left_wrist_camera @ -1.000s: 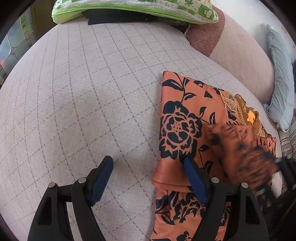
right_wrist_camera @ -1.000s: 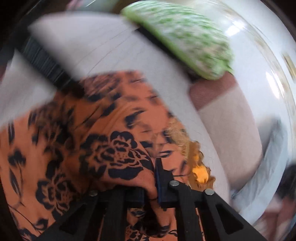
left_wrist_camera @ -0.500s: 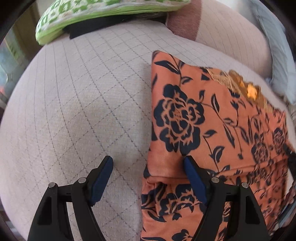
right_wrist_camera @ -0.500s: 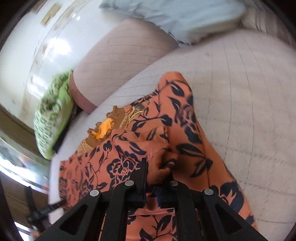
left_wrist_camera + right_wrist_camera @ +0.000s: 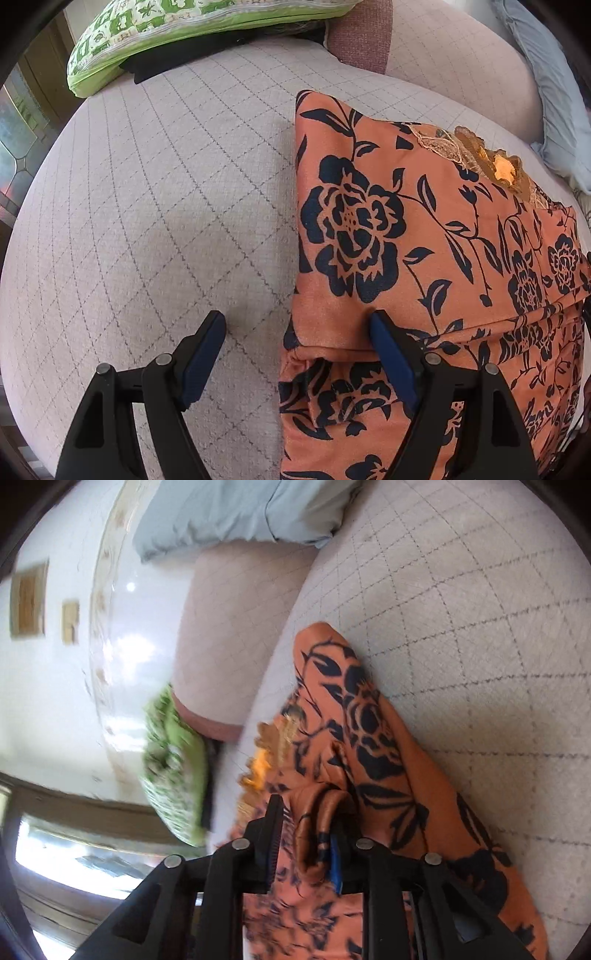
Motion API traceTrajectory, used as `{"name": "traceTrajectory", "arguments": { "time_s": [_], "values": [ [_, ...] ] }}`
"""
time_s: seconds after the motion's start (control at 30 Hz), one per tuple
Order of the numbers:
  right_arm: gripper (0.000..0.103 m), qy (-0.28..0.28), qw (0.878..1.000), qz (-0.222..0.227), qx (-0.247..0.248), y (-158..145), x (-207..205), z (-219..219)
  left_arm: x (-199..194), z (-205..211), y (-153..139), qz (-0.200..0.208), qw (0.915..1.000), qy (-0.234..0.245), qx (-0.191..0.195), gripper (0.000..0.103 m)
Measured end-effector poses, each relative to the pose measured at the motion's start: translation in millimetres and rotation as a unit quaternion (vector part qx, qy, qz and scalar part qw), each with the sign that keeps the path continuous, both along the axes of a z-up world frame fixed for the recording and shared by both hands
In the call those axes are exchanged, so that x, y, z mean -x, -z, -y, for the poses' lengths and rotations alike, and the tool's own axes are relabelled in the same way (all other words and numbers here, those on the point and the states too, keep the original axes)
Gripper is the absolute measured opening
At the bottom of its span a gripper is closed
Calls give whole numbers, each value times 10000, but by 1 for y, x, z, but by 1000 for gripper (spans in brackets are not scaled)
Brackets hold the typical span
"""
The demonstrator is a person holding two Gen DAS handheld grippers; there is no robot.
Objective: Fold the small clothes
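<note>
Your orange floral garment lies folded on the quilted, diamond-stitched grey bed, its smooth fabric printed with dark roses and leaves, and a lacy gold trim at its far edge. Your left gripper has its jaws wide apart, one blue pad over bare quilt, the other above the garment's near fold, gripping nothing. Your right gripper has just been opening its jaws; a rolled fold of the garment sits loosely between them. A green patterned pillow and a pale blue pillow lie beyond.
</note>
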State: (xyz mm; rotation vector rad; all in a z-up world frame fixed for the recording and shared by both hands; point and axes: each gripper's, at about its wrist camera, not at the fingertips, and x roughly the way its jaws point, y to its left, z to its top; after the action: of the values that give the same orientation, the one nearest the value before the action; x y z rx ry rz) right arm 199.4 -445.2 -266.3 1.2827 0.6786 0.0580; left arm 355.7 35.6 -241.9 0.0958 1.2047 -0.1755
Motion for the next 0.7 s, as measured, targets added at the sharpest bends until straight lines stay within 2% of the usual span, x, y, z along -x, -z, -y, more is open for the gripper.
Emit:
{"name": "traceTrajectory", "arguments": {
  "time_s": [0.1,0.17,0.23,0.27,0.3,0.33,0.37,0.4,0.43,0.5,0.53,0.57,0.67,0.7],
  "values": [
    [22,-377,9947,-12,957,-27,-10,-16,1,0,-2,-1,10000,-5,-32,81],
    [10,-341,9837,282,1744,-59,-8,-28,2,2,-5,28,10000,-11,-82,81],
    [10,-337,9577,819,2737,-96,2,-46,3,4,-7,71,9999,18,-155,81],
    [10,-378,9446,925,3128,-105,7,-53,4,6,-8,85,9998,26,-181,81],
    [10,-450,9266,899,3624,-109,7,-61,4,7,-7,89,9997,32,-207,81],
    [10,-535,9071,578,4134,-104,4,-68,5,7,-8,94,9997,31,-204,81],
    [10,-640,8990,166,4329,-92,-2,-68,5,8,-8,96,9998,37,-198,81],
    [10,-829,9004,-341,4257,-73,-11,-63,5,8,-8,91,9998,43,-190,81],
    [10,-1024,9098,-979,3901,-49,-18,-53,4,8,-8,75,9998,43,-168,81],
    [12,-1038,9250,-1564,3305,-27,-20,-40,3,7,-7,36,9999,25,-119,81],
    [13,-923,9311,-1530,3182,-30,-18,-36,3,5,-6,40,10000,4,-82,81],
    [13,-865,9282,-1505,3292,-38,-18,-37,2,5,-7,30,10000,-14,-68,81],
    [13,-479,9008,-1150,4160,-71,-12,-47,1,3,-8,37,9999,-58,-80,81],
    [13,-325,8952,-995,4332,-80,-11,-50,1,2,-9,53,9999,-53,-96,81]
  ]
}}
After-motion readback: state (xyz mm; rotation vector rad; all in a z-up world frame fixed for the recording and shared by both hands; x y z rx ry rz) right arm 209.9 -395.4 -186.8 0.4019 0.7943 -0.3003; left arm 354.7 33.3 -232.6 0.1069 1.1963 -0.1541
